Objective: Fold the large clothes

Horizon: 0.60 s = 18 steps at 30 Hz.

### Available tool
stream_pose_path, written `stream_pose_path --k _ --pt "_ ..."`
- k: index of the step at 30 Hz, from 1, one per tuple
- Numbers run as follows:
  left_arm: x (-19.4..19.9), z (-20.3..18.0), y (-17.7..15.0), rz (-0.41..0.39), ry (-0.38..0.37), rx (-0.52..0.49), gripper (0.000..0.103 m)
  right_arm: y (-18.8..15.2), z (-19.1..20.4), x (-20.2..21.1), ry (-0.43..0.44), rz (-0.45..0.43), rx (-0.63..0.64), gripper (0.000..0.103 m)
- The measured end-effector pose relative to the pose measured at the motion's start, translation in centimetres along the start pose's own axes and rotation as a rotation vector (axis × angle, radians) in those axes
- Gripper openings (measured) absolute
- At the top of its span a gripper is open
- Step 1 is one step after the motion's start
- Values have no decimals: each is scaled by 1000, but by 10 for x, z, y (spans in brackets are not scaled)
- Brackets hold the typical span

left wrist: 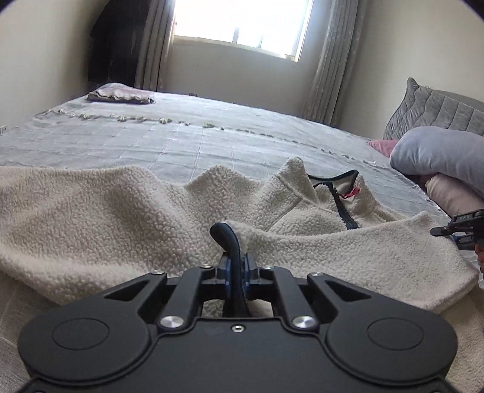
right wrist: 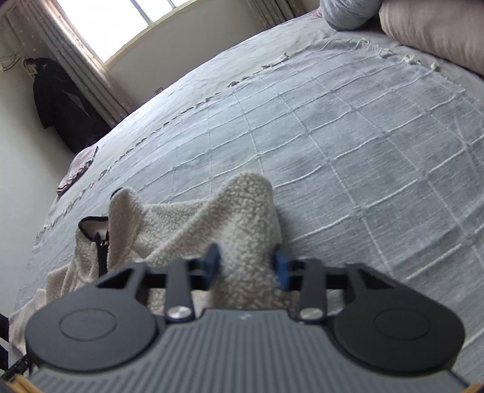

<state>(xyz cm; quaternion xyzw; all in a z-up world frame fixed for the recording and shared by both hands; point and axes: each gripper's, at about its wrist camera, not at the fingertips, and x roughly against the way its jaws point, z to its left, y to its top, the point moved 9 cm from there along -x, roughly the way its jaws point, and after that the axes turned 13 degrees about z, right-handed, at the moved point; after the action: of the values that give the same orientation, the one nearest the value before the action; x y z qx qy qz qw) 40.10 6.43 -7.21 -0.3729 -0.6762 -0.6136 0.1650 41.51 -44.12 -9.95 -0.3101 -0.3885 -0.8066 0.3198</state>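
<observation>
A cream fleece jacket (left wrist: 121, 217) with a dark zipper and dark trim lies spread on the bed, collar toward the right. My left gripper (left wrist: 237, 266) is shut on its dark-trimmed hem edge (left wrist: 225, 238). In the right wrist view the same fleece jacket (right wrist: 187, 223) shows, and my right gripper (right wrist: 246, 263) is shut on a raised fold of it (right wrist: 248, 211), with blue fingers (right wrist: 213, 257) on each side. The right gripper also shows at the right edge of the left wrist view (left wrist: 462, 228).
The bed has a grey checked bedspread (left wrist: 181, 142). A folded garment (left wrist: 121, 95) lies at its far left corner. Grey and pink pillows (left wrist: 438, 151) sit at the right. A window with curtains (left wrist: 242, 27) is behind. Dark clothes (right wrist: 63, 105) hang on the wall.
</observation>
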Motion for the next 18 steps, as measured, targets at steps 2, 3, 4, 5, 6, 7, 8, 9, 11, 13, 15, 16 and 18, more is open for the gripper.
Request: stream_pose_path --k 2,3,4,5,6,7,8,9,11,13,15,16,18 --pt "6 -4 5 -47 -6 -8 8 -1 10 10 -51 -59 60 18" --pt "6 -6 5 -53 -21 -9 8 0 13 19 -71 -105 93 17" --pt "-1 -8 4 -33 -23 -15 8 2 10 26 -111 -145 106 17" --pt "-12 -10 0 7 1 -36 8 4 4 26 -132 -153 100 17" --pt "-24 -12 -5 55 34 -74 9 3 -1 22 -128 -127 94 18" --pt "-32 -11 -9 66 78 -102 16 0 -4 16 -129 -89 100 19" --pt "-32 -11 -10 58 91 -120 16 -3 -5 13 -138 -60 103 24" --pt "-27 -11 -9 40 93 -115 17 -5 -6 16 -151 -56 107 30" --pt "-7 -11 -3 -21 113 -104 17 -10 -1 36 -161 -104 151 40" --pt "14 -16 4 -93 118 -113 17 -20 10 58 -158 -135 242 41" --pt "27 -24 7 -121 68 -117 17 -36 23 74 -123 -138 319 41" --pt "28 -29 7 -112 32 -121 17 -45 29 77 -105 -126 343 41" --pt "21 -40 0 -59 -42 -132 17 -62 36 78 -79 -101 376 39"
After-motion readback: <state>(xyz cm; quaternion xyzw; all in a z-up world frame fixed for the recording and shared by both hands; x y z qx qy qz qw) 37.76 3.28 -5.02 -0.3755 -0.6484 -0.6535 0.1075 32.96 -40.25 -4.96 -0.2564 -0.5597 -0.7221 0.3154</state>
